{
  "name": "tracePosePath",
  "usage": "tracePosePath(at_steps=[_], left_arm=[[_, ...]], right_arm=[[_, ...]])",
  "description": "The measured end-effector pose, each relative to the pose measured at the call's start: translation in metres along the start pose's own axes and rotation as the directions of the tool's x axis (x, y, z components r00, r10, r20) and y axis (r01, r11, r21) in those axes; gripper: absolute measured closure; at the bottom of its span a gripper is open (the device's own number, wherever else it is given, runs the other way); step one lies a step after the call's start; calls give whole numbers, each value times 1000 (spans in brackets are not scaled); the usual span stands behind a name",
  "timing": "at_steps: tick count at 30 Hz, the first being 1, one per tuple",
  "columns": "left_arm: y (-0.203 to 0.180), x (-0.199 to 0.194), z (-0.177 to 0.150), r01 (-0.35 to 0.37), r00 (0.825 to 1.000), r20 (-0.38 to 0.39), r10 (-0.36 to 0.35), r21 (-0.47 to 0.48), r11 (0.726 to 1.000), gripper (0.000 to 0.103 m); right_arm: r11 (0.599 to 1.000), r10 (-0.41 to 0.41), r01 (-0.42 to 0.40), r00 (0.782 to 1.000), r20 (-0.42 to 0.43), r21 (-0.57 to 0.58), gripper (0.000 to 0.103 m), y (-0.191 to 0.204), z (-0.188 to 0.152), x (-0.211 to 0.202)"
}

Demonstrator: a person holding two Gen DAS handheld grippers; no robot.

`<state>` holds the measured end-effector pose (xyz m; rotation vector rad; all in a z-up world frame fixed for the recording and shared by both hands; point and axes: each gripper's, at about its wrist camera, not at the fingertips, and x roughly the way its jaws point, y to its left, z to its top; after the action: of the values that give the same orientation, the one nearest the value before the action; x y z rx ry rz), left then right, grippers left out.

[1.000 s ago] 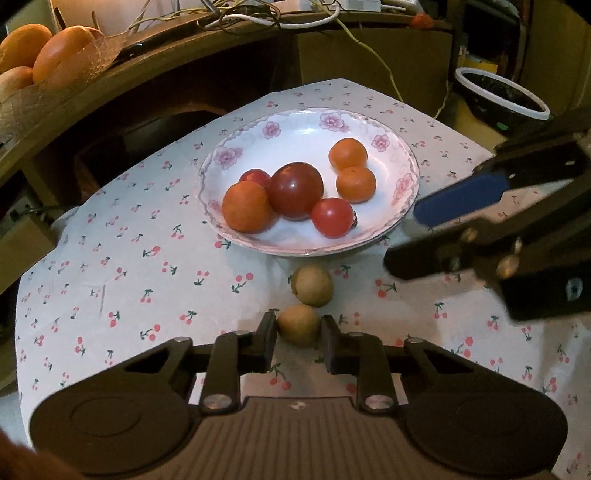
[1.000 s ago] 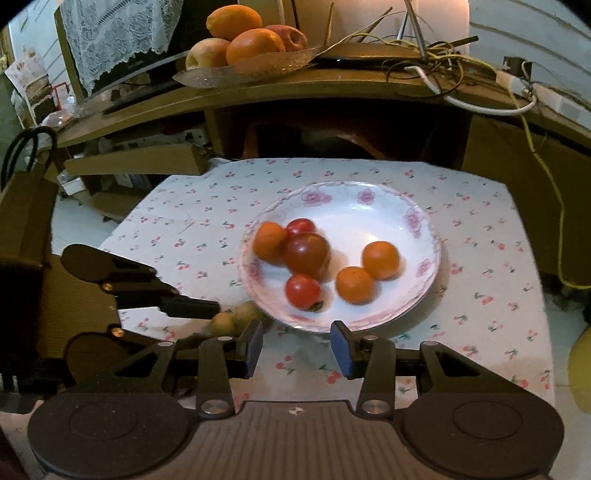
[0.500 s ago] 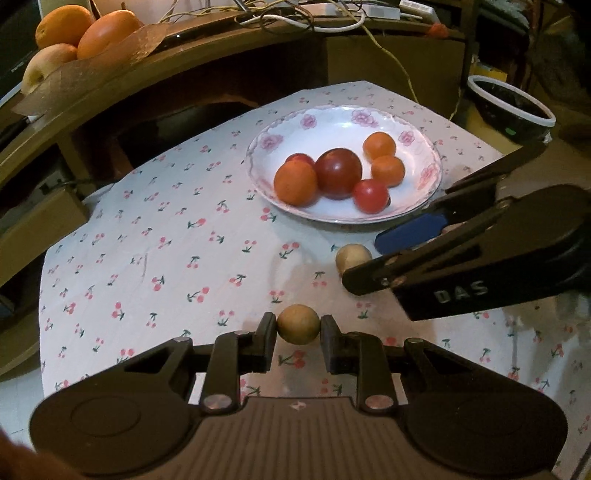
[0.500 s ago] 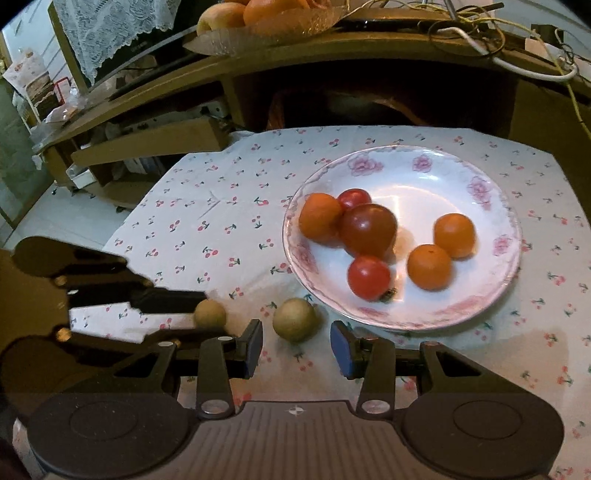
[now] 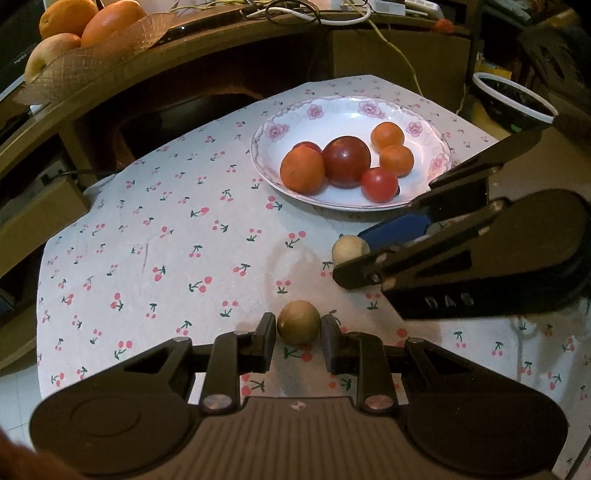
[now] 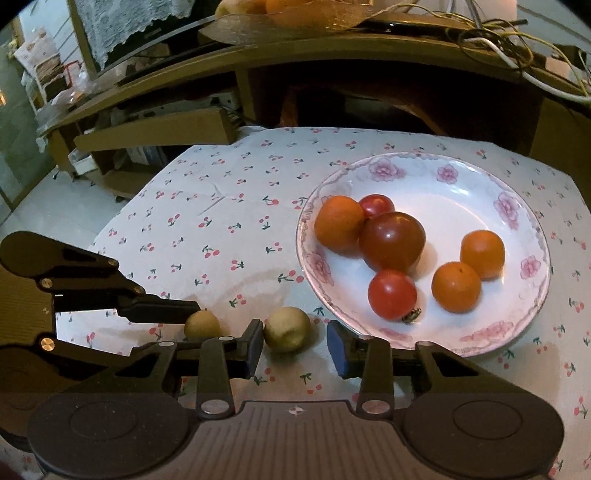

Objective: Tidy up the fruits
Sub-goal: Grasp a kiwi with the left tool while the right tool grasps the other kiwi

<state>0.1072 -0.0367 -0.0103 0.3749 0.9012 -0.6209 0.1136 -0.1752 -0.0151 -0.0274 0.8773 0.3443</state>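
Note:
Two small tan round fruits lie on the cherry-print tablecloth in front of a flowered white plate. The plate holds three oranges, two red tomatoes and one large dark red tomato. My left gripper is shut on one tan fruit, low over the cloth. The other tan fruit sits between the jaws of my right gripper. Those jaws are closing: the left pad is at the fruit and a gap shows at the blue right pad.
A wooden shelf behind the table carries a mesh bowl of oranges and an apple and tangled cables. A white-rimmed dark bin stands at the far right. A cardboard box sits beyond the table's left edge.
My left gripper has drawn its tan fruit away from the second one, toward the near left. The right gripper has come down and forward so the second fruit now lies between its jaws.

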Motion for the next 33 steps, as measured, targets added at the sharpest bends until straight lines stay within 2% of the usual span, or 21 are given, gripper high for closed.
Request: tracePosePath(at_steps=[9,16,19,22,24,33], left_arm=[[-7,-6,1,33,999,3,-33,9,999,71],[-22,-12,2,43,999,28,-44,40,998,71],[-26,-6,1,35,999,10,-36,58,998,71],[-28,-6,-3,26,1000,14,-27,78,997,69],[-25,-6,-2,25,1000,12,-25,73,997,64],[-22,-5,-4,21,1000,7,-21,75,997,53]], right_arm=[[995,-55,53,998,-21,-82,75,4,-6,-20],[991,-112,107,992,-59,-85,75,0,-28,-42],[990,-126,119,989,-84,-77,75,-1,-39,-45],[990,-122,117,989,-78,-75,74,-2,-41,-47],[990,-125,120,990,-67,-72,73,-3,-41,-45],[995,-93,90,994,-63,-50,63,-13,-44,-47]])
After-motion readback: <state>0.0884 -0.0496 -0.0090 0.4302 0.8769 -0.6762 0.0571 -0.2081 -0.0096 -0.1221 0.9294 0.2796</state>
